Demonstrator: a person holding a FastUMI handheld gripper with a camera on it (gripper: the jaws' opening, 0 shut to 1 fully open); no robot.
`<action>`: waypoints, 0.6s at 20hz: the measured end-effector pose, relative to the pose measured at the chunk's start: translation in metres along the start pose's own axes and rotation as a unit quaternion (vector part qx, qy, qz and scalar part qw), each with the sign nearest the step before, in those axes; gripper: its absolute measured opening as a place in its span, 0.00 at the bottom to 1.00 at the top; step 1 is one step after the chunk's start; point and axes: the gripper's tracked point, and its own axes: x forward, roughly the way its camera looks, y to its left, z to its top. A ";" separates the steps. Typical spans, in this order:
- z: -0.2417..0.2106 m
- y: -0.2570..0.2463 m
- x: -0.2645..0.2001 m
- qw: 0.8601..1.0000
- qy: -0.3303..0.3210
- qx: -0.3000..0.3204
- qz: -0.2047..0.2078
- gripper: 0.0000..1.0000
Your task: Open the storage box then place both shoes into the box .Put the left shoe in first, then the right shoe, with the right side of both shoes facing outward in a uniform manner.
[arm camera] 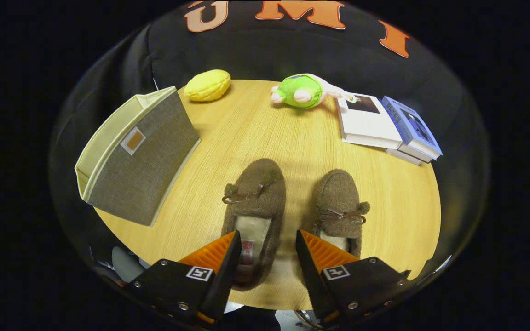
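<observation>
The gripper [267, 241] had its fingers spread wide apart and they held nothing. They hovered over the heel end of the left brown fuzzy slipper with a small bow [255, 202], which lay flat on the round light wooden surface [256, 128]; one finger covered part of its heel opening and the other finger stood just at its right side. Just to the right of this slipper, apart from it by a narrow gap, lay the right brown fuzzy slipper with a bow and pompom [338, 207], pointing the same way. Well to the left of the left slipper stood the grey fabric storage box with cream lining [141, 156], open at the top. Beyond the slippers, at the far edge of the surface, lay a yellow plush toy [207, 85], a green and pink plush toy [302, 91], and a stack of white and blue books [384, 126].
</observation>
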 end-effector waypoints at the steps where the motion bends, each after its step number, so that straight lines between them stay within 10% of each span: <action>1: -0.002 -0.004 0.008 1.000 0.001 0.005 -0.008 0.67; 12: 0.016 -0.009 0.071 0.999 -0.017 0.024 -0.044 0.21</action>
